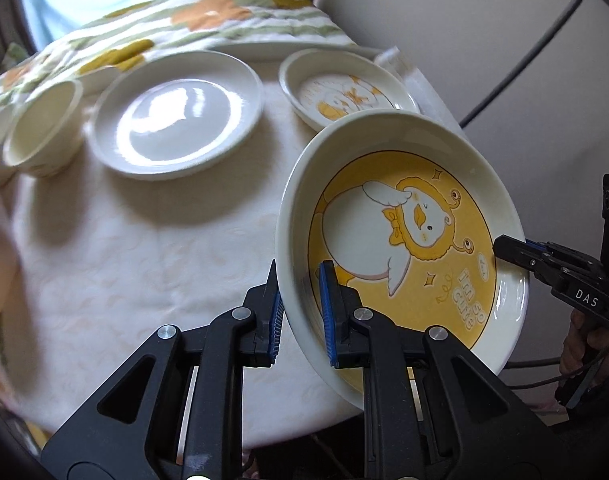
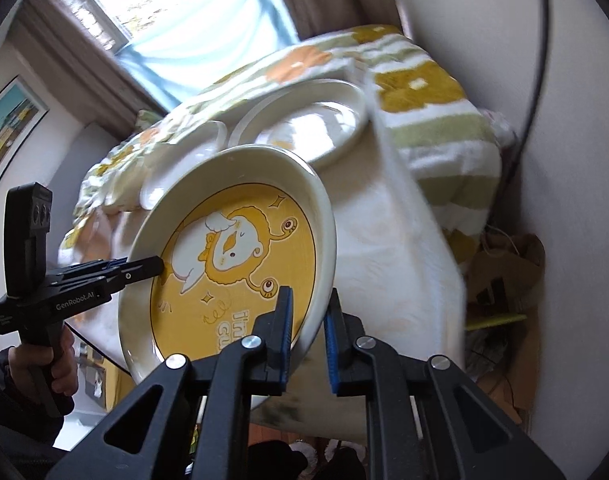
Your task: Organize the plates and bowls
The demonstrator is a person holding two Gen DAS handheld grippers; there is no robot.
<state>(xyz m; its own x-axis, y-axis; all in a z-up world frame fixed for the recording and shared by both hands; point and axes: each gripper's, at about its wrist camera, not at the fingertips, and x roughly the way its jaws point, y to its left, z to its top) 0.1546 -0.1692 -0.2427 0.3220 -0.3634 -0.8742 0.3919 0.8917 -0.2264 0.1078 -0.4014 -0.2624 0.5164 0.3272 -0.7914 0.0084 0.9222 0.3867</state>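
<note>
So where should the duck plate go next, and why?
Probably carry it over and lower it onto the small duck plate. Both tools, left and right, grip opposite rims of the duck plate, which is tilted in the air, and the matching plate lies flat on the table just behind.

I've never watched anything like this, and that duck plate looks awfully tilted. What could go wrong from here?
1. The yellow duck plate is held only at its rim, by the left gripper and right gripper on opposite edges. If either lets go or pulls unevenly, it could slip.
2. It hangs tilted at the table edge, so a drop might miss the table.
3. The smaller duck plate sits close behind; swinging could knock it.
</note>
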